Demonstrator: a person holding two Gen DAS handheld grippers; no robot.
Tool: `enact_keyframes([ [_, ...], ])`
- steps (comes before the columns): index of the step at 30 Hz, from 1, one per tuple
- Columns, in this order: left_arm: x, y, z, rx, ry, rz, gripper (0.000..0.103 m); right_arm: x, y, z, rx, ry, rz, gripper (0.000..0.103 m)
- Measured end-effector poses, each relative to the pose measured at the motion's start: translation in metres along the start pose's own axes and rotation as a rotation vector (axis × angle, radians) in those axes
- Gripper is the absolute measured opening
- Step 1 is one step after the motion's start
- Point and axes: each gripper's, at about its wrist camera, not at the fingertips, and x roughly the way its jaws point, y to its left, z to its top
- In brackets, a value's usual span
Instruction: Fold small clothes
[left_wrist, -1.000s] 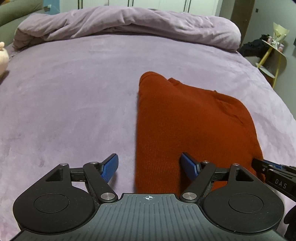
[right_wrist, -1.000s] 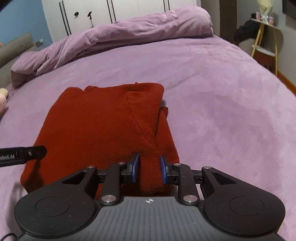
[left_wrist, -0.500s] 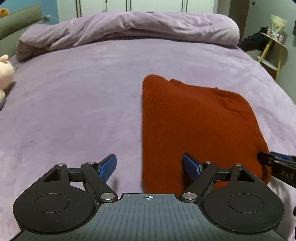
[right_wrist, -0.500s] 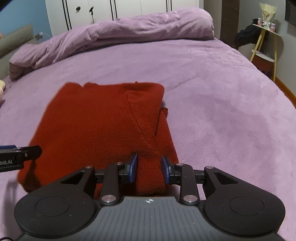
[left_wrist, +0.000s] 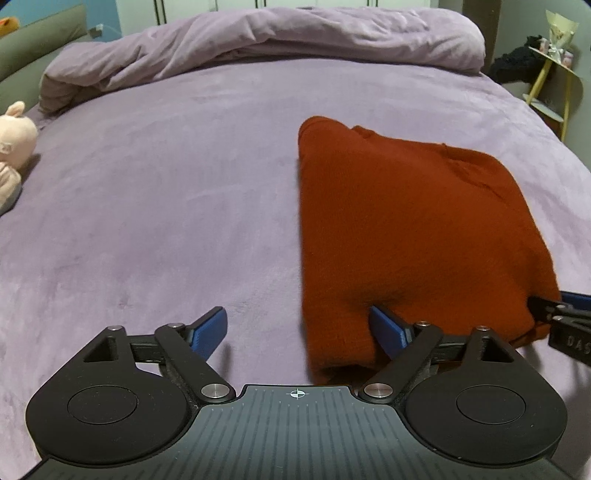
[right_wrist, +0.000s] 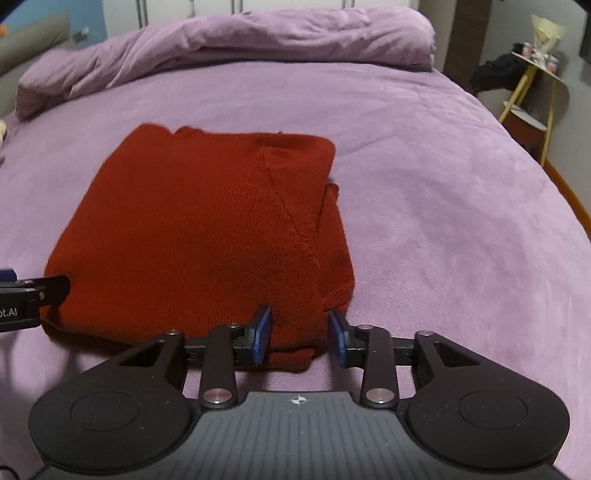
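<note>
Left wrist view: left gripper (left_wrist: 297, 326) low over the purple bedspread (left_wrist: 147, 206); jaws wide and just been opening, gripping nothing; left finger over bare bedspread, right finger at the near left corner of the folded rust-red sweater (left_wrist: 410, 229), whose near left edge lies between them; sweater lies flat, right of centre; the right gripper's tip (left_wrist: 561, 317) shows at the sweater's near right corner; bunched duvet (left_wrist: 266, 40) far across the bed; pink plush toy (left_wrist: 13, 147) at far left.

Right wrist view: right gripper (right_wrist: 299, 338) at the sweater's (right_wrist: 199, 236) near right corner; jaws narrow, just been opening, pads standing apart from the fold between them; yellow side table (right_wrist: 532, 92) far right.
</note>
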Motion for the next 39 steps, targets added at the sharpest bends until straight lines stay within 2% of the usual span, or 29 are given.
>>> enact_keyframes([
  [4,-0.015,0.005,-0.007,-0.001,-0.003,-0.014,0.090,-0.010,-0.005,-0.003,0.028,0.029,0.016,0.037],
  [7,-0.032,0.008,-0.018,-0.009,-0.013,-0.018,0.091,-0.014,-0.003,-0.019,0.043,0.151,0.044,0.042],
  [8,-0.036,0.008,-0.020,-0.011,-0.011,-0.014,0.093,-0.019,-0.001,-0.028,0.055,0.154,0.051,0.046],
  [9,-0.039,0.008,-0.022,-0.009,-0.009,-0.009,0.094,-0.024,0.000,-0.035,0.054,0.139,0.054,0.057],
  [11,-0.044,0.007,-0.020,-0.001,0.003,0.007,0.096,-0.033,0.005,-0.042,0.044,0.149,0.057,0.070],
  [13,-0.050,0.007,-0.017,0.015,0.008,0.002,0.097,-0.041,0.009,-0.041,0.049,0.153,0.069,0.073],
  [14,-0.053,0.006,-0.015,0.016,0.000,-0.001,0.097,-0.045,0.011,-0.038,0.051,0.150,0.074,0.079],
  [18,-0.066,0.012,-0.010,-0.023,-0.013,-0.070,0.101,-0.063,0.021,-0.022,0.048,0.111,0.042,0.090],
  [21,-0.073,0.014,-0.007,-0.025,-0.029,-0.084,0.101,-0.070,0.027,-0.012,0.039,0.111,0.029,0.092],
  [24,-0.073,0.011,-0.004,0.001,-0.009,-0.038,0.101,-0.070,0.031,-0.005,0.028,0.114,0.031,0.092],
  [27,-0.070,0.006,-0.001,0.051,0.054,0.001,0.101,-0.071,0.034,-0.003,0.038,0.135,0.017,0.092],
  [29,-0.071,0.005,-0.002,0.058,0.048,0.012,0.101,-0.071,0.034,-0.003,0.043,0.146,0.010,0.092],
  [39,-0.069,0.006,-0.001,0.018,0.086,-0.010,0.101,-0.071,0.031,0.001,0.069,0.144,-0.027,0.092],
])
